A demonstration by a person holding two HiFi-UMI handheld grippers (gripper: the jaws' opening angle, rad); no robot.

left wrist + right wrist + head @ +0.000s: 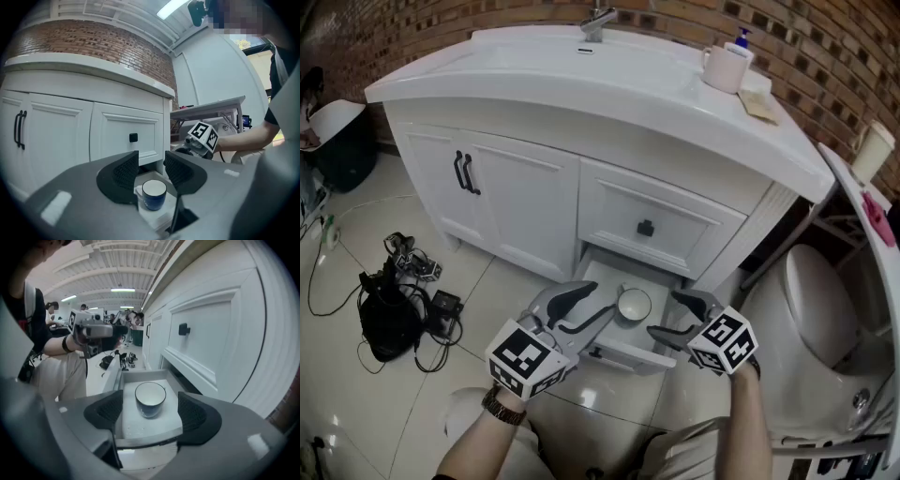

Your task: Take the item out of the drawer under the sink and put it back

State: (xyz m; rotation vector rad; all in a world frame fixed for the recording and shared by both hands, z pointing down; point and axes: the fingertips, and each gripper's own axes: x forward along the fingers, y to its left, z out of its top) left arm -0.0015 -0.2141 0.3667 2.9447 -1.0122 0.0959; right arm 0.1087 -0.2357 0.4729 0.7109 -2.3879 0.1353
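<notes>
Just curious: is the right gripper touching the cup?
Apart. Right gripper view: right gripper open, drawer floor showing between it and the cup.

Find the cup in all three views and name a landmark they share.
Head view: cup in the open drawer, lower centre.
Left gripper view: low centre, just beyond the jaws.
Right gripper view: centre, in the drawer ahead of the jaws.
Shared landmark: black knob above it.
</notes>
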